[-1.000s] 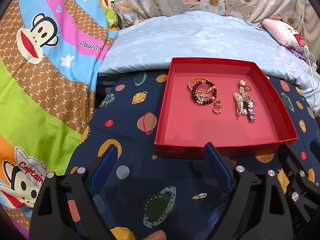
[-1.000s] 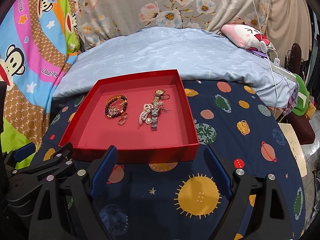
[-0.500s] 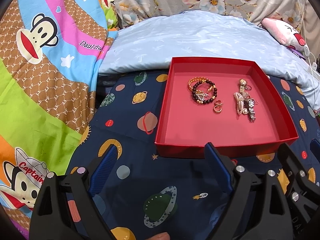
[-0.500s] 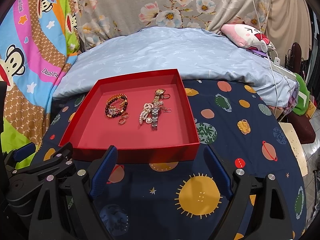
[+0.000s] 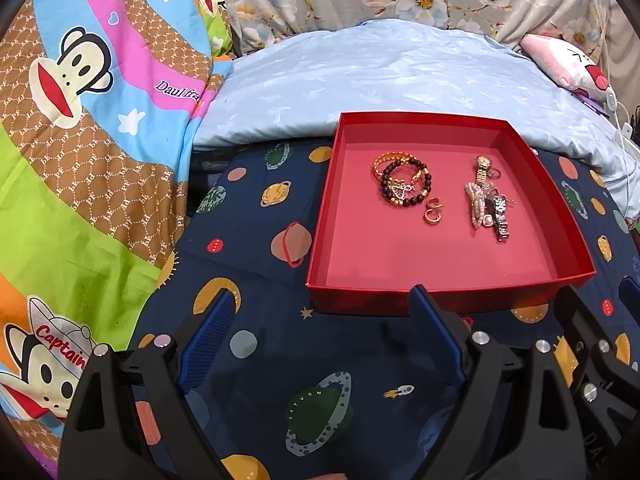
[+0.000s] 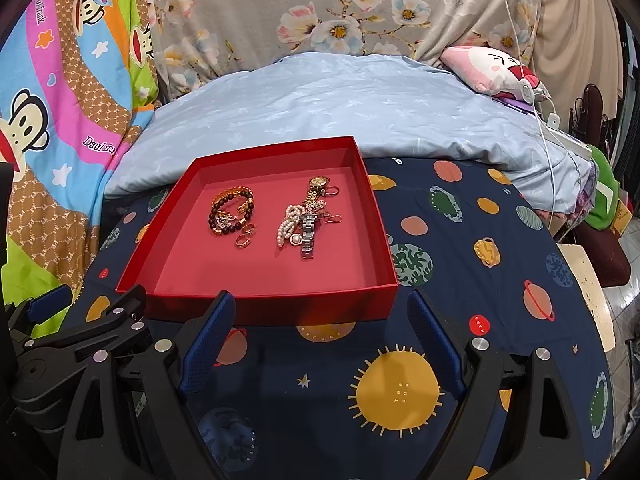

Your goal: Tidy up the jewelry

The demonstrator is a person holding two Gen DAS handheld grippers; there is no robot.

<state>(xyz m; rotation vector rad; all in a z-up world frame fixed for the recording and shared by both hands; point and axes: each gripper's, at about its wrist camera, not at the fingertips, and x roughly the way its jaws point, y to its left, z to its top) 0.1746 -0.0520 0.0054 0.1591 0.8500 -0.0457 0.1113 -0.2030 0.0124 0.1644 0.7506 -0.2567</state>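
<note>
Jewelry heap sits in our shallow red cardboard tray; our left tongs and right tongs gape wide, empty, touching nothing.

"Captain" on monkey-print quilt, "SATURN", "MERCURY", "THE SUN", "EARTH" on planet-print sheet

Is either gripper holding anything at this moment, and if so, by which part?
Nothing is held. The left gripper and right gripper are both open and empty, short of the red tray; the jewelry lies inside it.
</note>
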